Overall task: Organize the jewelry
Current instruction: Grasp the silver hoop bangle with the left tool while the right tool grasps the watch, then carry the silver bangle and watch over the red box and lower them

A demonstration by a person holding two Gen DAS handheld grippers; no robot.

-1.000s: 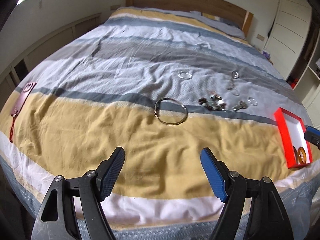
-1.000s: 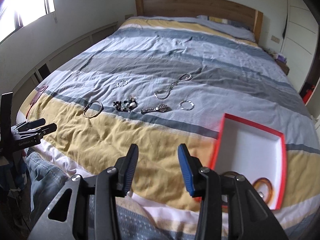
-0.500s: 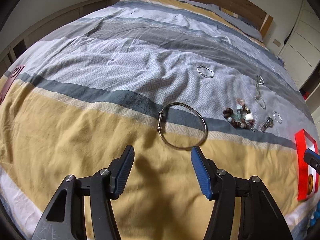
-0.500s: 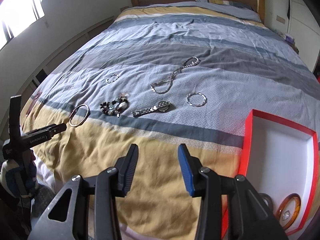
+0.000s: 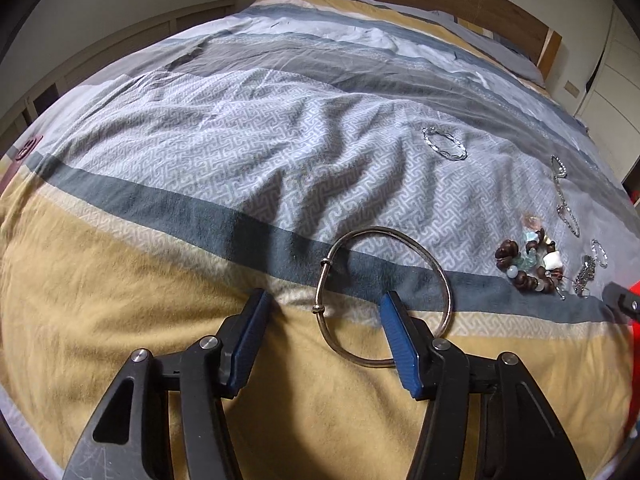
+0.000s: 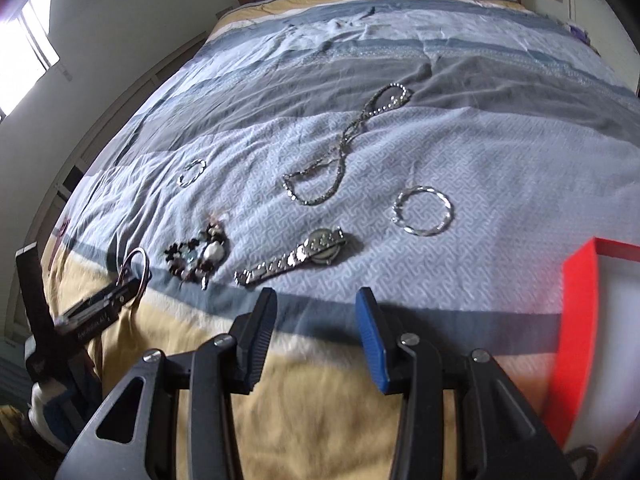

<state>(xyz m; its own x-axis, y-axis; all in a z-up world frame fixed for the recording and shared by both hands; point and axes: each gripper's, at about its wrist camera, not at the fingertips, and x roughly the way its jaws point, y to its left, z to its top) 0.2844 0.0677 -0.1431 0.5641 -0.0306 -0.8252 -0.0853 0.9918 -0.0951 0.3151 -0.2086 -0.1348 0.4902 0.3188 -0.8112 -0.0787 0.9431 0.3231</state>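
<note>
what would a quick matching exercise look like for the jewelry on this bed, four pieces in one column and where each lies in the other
Things:
1. metal bangle
2. watch
3. beaded bracelet
4. long chain necklace

Places:
A. between the bangle and the watch
B. farthest up the bed, on the light blue patterned band, its end on the grey band
C. between the open fingers of the left gripper
D. just ahead of the right gripper, on the blue band

Pairs: 1-C, 2-D, 3-A, 4-B
</note>
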